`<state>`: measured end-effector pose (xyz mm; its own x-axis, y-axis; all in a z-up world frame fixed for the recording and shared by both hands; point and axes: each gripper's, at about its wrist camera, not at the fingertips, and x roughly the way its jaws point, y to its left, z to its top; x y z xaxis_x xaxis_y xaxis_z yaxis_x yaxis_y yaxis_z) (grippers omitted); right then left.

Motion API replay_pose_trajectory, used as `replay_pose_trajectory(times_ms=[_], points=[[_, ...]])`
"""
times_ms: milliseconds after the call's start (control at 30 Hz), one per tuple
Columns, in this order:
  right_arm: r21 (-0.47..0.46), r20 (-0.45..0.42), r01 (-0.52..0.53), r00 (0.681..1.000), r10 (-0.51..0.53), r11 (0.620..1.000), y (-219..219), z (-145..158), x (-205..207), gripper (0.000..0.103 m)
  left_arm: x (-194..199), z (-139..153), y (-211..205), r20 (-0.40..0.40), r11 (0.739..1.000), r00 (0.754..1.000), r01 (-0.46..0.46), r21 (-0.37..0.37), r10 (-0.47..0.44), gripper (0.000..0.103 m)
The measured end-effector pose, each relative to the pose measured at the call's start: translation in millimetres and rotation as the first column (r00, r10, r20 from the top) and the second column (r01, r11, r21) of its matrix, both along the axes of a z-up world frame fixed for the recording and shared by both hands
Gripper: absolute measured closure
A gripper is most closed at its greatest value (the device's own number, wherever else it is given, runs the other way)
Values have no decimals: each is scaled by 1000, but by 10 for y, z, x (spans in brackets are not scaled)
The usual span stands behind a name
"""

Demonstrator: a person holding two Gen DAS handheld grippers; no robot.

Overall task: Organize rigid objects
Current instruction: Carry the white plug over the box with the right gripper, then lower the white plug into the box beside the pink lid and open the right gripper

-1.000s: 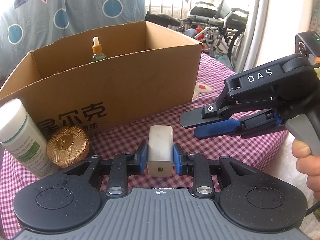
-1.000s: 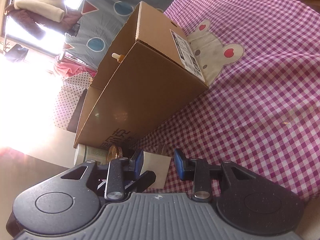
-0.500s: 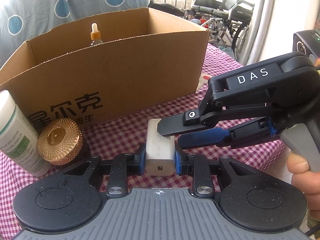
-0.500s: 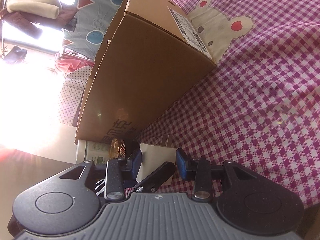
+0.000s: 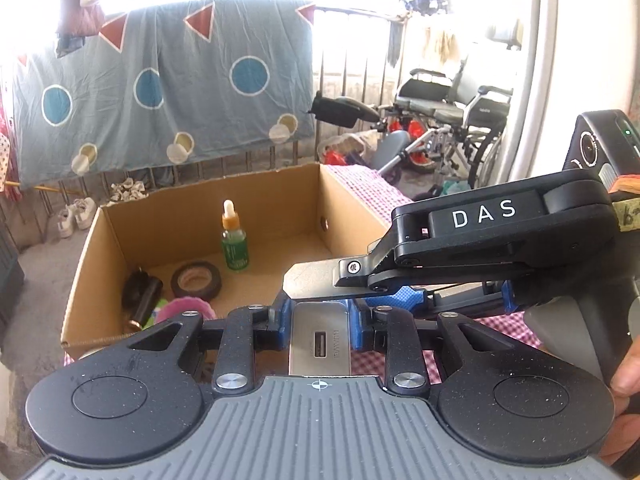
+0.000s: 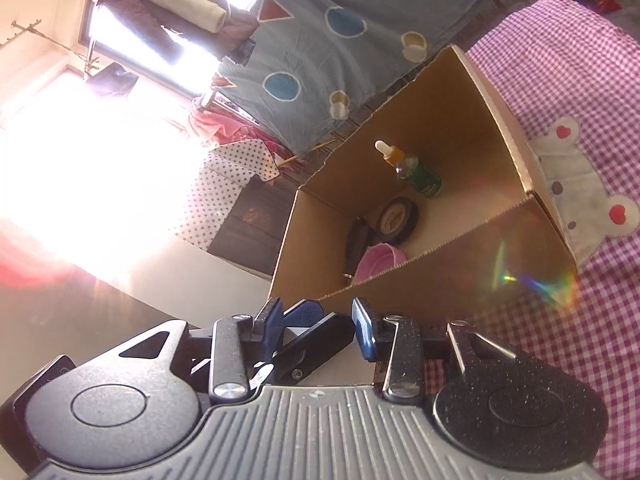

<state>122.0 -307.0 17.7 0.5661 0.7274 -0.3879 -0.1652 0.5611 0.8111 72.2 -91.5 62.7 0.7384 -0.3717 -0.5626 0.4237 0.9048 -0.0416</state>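
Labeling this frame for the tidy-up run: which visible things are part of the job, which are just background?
Job:
- white charger, clamped in left gripper
- cardboard box
- inside it: dropper bottle, tape roll, pink item
- right gripper, beside the charger

Background:
- wheelchairs
- blue sheet
- shoes

We see a white charger, USB port facing us, clamped above the near edge of an open box.

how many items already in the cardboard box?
4 visible: dropper bottle upright at the back, tape roll in front of it, dark cylinder at left, pink item by the near wall. More may hide behind that wall.
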Motion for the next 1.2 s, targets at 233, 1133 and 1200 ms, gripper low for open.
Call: replay_pose_trajectory(times_ms=[233, 1133, 1200], points=[[-43, 2, -45, 999, 46, 998, 99, 228, 829, 61, 797, 160, 27, -96, 998, 994, -63, -20, 61, 77], [-272, -53, 1, 998, -16, 962, 20, -104, 1645, 52, 2177, -907, 234, -719, 944, 652, -329, 18, 242, 73], [-270, -32, 17, 999, -26, 963, -36, -66, 1598, 46, 2166, -924, 248, -734, 938, 642, -347, -18, 223, 73]])
